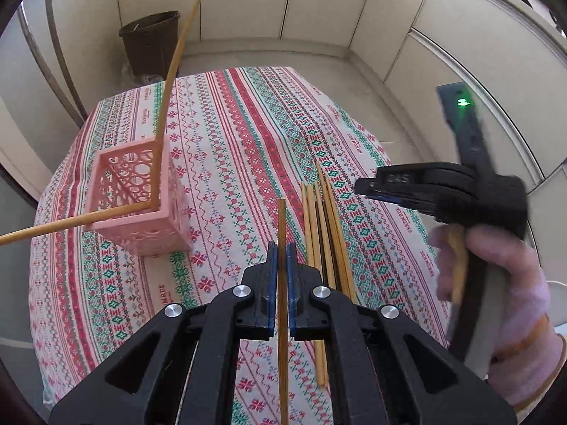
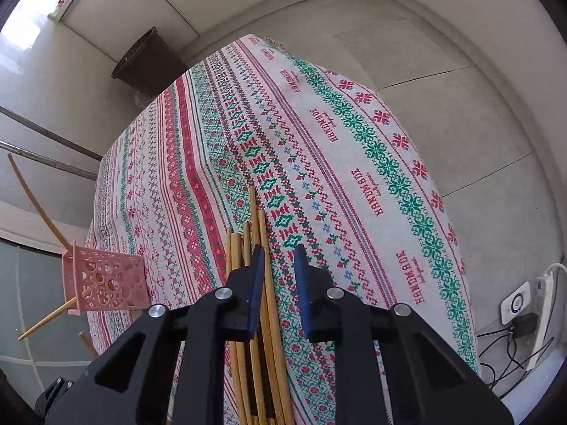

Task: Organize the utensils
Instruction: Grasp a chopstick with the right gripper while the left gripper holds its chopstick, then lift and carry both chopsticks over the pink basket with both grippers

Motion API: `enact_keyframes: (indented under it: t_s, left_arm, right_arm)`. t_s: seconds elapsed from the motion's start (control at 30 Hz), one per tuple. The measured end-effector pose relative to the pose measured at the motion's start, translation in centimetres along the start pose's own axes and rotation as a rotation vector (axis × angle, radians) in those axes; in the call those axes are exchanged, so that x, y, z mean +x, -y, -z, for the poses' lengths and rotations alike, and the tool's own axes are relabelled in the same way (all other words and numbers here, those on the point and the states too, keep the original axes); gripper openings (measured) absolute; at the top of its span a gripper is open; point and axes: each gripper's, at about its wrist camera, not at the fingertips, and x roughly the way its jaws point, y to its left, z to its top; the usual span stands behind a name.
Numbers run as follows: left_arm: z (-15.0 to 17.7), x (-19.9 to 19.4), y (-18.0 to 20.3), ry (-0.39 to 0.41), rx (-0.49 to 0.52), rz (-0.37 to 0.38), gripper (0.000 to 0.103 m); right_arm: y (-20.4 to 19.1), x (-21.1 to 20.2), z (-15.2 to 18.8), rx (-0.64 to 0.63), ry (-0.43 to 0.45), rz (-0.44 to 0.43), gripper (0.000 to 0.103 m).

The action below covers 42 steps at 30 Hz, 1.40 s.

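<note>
Slender tan bamboo chopsticks

A round table covered by a patterned red, green and white tablecloth stands on a grey tiled floor, with cream panelled walls behind it, a dark bin on the far left, and bright daylight from the upper left.

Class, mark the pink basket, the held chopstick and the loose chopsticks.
pink basket (image 1: pixel 141 191), left wrist view, its rim.
held chopstick (image 1: pixel 281 223), left wrist view, shaft beyond the pads.
loose chopsticks (image 2: pixel 253 226), right wrist view, their far ends.
</note>
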Motion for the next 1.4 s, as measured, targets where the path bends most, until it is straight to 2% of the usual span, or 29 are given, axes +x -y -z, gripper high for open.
enact_keyframes:
  t_s: [0.2, 0.6, 0.8, 0.87, 0.93, 1.03, 1.1, 1.2, 1.4]
  left_arm:
    - [0.6, -1.6, -0.7, 0.016, 0.013, 0.002, 0.004]
    - [0.9, -2.1, -1.9, 0.015, 0.005, -0.002, 0.004]
    - [1.1, -2.2, -1.5, 0.022, 0.02, 0.002, 0.004]
    - [1.1, -2.4, -1.2, 0.031, 0.029, 0.001, 0.004]
    - [1.2, -2.8, -1.1, 0.044, 0.032, 0.007, 0.004]
    - [1.3, -3.8, -1.0, 0.067, 0.031, 0.021, 0.004]
    - [1.3, -4.5, -0.9, 0.089, 0.03, 0.033, 0.004]
    - [1.3, -5.6, -0.8, 0.122, 0.03, 0.051, 0.004]
    - [1.4, -8.2, -1.3, 0.191, 0.021, 0.076, 0.004]
  right_arm:
    - [-0.3, 2.5, 0.1, 0.008, -0.042, 0.026, 0.014]
    - [-1.6, 4.4, -0.2, -0.023, -0.046, 0.066, 0.014]
    - [-4.0, 5.1, 0.2, -0.18, -0.011, 0.15, 0.014]
    - [-3.9, 5.1, 0.3, -0.192, 0.002, 0.155, 0.005]
    - [-2.7, 4.7, 0.0, -0.137, 0.009, 0.109, 0.005]
    - [-1.3, 3.0, 0.1, -0.098, 0.075, 0.122, 0.005]
    - [-0.8, 1.1, 0.0, -0.082, 0.11, 0.095, 0.005]
    - [-1.2, -2.7, 0.2, -0.102, 0.175, 0.061, 0.005]
    - [-2.4, -10.0, 2.6, -0.157, 0.275, -0.009, 0.005]
